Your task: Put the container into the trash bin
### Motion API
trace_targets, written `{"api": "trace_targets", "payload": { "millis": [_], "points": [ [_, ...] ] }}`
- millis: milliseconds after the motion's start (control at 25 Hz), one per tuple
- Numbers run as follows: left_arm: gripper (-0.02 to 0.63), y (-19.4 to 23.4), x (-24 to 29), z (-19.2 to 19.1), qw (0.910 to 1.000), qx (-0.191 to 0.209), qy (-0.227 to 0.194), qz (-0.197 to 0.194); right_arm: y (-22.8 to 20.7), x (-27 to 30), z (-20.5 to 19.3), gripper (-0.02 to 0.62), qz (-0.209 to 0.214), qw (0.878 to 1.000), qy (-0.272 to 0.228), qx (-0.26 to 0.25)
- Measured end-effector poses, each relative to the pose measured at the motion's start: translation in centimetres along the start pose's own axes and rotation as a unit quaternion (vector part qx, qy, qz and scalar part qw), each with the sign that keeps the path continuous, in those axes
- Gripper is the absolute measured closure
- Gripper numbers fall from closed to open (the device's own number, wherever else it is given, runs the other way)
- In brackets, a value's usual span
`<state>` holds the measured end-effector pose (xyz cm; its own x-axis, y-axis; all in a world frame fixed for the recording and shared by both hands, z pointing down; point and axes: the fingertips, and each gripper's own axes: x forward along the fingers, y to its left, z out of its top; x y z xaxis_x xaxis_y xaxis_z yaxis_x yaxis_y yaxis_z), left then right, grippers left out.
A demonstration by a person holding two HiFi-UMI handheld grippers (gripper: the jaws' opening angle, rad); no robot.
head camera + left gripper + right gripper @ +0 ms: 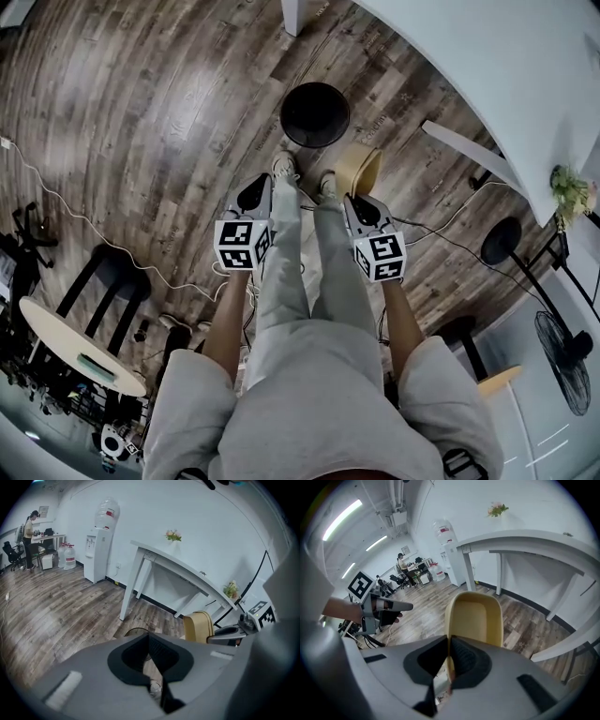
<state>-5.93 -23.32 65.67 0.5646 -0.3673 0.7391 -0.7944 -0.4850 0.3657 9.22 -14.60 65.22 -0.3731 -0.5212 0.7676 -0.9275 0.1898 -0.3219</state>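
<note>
Right gripper is holding the container just short of the bin

The right gripper (449, 641) is pinching one side wall of the tan, rounded plastic container (476, 618) between its nearly closed jaws. It looks like a one-sided grip chosen so the tub hangs forward, its open mouth facing the camera and free to drop. In the head view the container (359, 169) is hanging just beside the person's feet and near the round black trash bin (315, 114) on the dark wood-plank floor (169, 112), not yet over the bin's opening. The left gripper (149, 637) is resting alongside with its jaws pressed together on nothing, probably because one grip is enough for so light a thing.
</note>
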Motion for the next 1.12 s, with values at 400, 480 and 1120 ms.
{"api": "trace_targets", "payload": {
  "millis": [400, 480, 1120],
  "points": [
    [0.595, 1.0, 3.1, -1.6, 0.9999, -0.014, -0.002, -0.005, -0.4, 3.5, -2.9, 0.566, 0.011, 1.000, 0.015, 0.004],
    [0.595, 1.2, 3.7, -1.9, 0.9999, -0.015, -0.002, -0.005, -0.5, 4.3, -3.4, 0.567, 0.015, 1.000, 0.016, 0.003],
    [0.595, 3.7, 8.7, -4.5, 0.9998, -0.016, 0.001, -0.008, -2.2, 13.0, -5.8, 0.566, 0.039, 0.999, 0.012, -0.016]
  ]
}}
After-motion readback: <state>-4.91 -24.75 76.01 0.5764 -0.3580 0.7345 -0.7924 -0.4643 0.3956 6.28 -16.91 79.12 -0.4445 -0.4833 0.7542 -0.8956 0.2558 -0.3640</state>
